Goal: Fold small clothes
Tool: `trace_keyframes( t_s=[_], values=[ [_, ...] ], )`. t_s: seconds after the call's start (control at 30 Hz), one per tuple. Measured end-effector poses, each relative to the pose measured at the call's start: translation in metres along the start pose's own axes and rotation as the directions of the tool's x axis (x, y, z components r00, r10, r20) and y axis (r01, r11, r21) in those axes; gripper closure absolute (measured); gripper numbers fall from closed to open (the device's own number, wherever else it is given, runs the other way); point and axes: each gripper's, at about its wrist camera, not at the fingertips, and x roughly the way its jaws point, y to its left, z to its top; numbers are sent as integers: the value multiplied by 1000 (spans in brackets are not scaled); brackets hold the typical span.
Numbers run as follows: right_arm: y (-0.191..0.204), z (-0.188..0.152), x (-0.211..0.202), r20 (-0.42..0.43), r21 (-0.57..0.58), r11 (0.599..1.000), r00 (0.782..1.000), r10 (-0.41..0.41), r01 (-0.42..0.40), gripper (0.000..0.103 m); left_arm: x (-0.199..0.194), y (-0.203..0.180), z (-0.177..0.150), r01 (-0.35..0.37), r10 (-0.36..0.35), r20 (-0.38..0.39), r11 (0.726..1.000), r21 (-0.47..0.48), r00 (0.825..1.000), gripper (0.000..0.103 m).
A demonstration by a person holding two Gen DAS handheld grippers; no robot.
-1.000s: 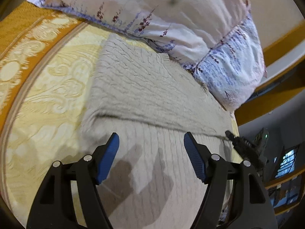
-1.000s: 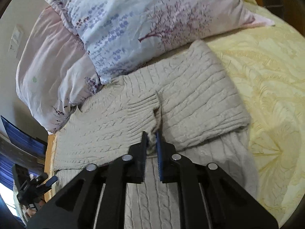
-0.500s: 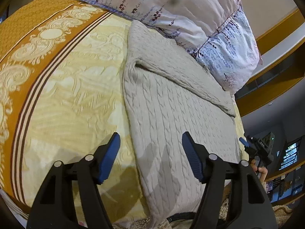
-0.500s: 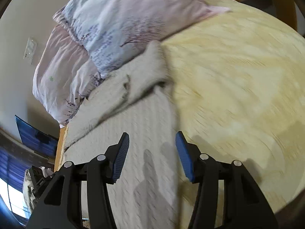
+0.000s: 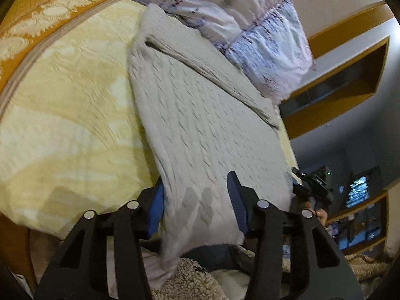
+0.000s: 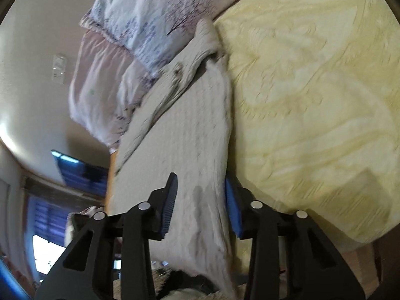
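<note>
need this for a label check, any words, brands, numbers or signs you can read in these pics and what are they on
No readable text in either view.
Screen at the room's far side: lit lines, too small and blurred to read.
Wall plate: marks too blurred to read.
Sweater, pillows, bedspread: patterns only, no lettering.

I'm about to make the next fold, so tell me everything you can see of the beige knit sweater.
The sweater is a beige cable-knit, soft and thick-looking. It lies flat along the yellow bedspread, its far end against the floral pillows, with a sleeve folded diagonally across the upper body. Its near hem hangs over the bed's edge. The left gripper and right gripper each straddle a hem corner, and both have just been closing; whether the fingers already press the knit is unclear.
</note>
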Motion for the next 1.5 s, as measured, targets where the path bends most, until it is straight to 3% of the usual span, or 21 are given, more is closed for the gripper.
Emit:
trace_keyframes(
  t_s=[0.1, 0.33, 0.5, 0.6, 0.7, 0.83, 1.0, 1.1, 1.3, 1.5],
  values=[
    [2, -10, 3, -48, -2, 999, 997, 54, -54, 68, 1, -3, -13, 44, -44, -16, 999, 10, 999, 59],
    [8, -38, 0, -125, -40, 998, 991, 50, -55, 77, 5, -5, -32, 96, -95, -57, 995, 5, 994, 69],
    [17, -52, -1, -170, -93, 996, 985, -4, -12, 80, 12, -14, -37, 71, -65, -103, 996, 53, 993, 69],
    [21, -54, 0, -179, -118, 993, 983, -30, 9, 90, 18, -19, -40, 52, -41, -128, 995, 84, 991, 69],
    [30, -54, -2, -163, -160, 987, 986, -40, 14, 93, 20, -23, -42, 30, -14, -140, 993, 114, 990, 79],
    [47, -49, -8, -118, -231, 973, 992, -49, 20, 94, 18, -32, -38, 15, 7, -131, 986, 165, 991, 94],
    [63, -42, -18, -26, -305, 952, 999, -47, 37, 94, 10, -36, -32, -8, 25, -88, 982, 191, 996, 96],
    [75, -38, -23, 60, -353, 933, 997, -47, 65, 95, -3, -38, -24, -33, 38, -20, 978, 205, 999, 96],
    [104, -20, -29, 235, -458, 877, 971, -38, 146, 95, -26, -45, 13, -110, 85, 140, 977, 184, 987, 96],
    [121, 2, -29, 363, -506, 832, 931, -35, 229, 95, -31, -59, 62, -192, 144, 250, 965, 179, 958, 96]
  ],
)
